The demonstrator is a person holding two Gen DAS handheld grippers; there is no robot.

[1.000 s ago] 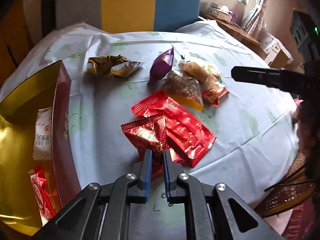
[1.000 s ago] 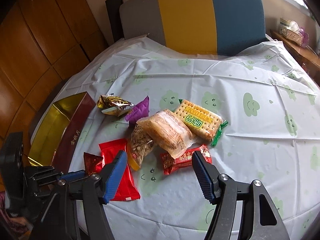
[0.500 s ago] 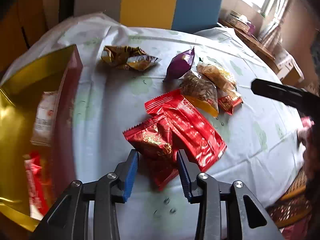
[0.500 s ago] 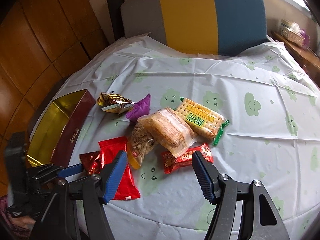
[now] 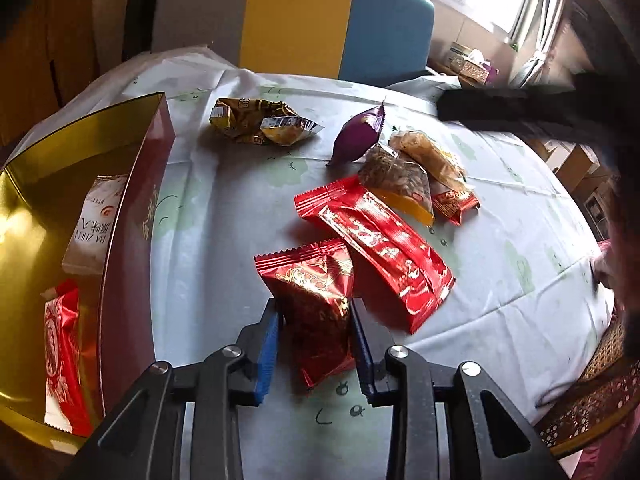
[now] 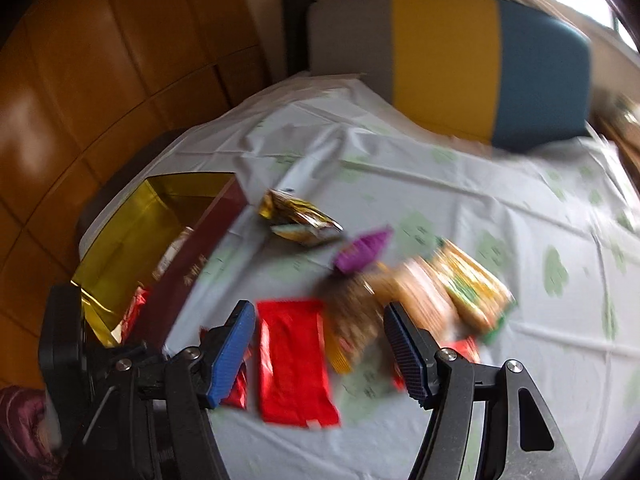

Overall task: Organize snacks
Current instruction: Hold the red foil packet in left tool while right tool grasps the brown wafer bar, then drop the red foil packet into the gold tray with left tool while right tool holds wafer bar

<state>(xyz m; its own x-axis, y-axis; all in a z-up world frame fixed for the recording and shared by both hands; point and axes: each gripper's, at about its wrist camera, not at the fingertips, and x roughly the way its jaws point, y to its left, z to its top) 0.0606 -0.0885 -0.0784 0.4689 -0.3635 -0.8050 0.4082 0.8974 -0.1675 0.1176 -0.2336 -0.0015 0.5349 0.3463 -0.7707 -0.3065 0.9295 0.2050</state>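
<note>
The left gripper (image 5: 314,336), clenched a second ago, now stands released astride the small red packet (image 5: 316,304), while the right gripper (image 6: 320,348) hovers open, packing unfinished.

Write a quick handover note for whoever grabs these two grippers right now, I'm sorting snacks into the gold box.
Left gripper: open, fingers straddling the small dark red packet on the tablecloth; not clamped.
Right gripper: open, empty, above the snack pile; view blurred.
Gold box at left already holds a white packet and a red-and-white packet.
Left on the table: long red packet, gold wrappers, purple packet, seed bag, pastry bag, small red bar, cracker pack.
Next, probably: close left on the dark red packet and box it.
</note>
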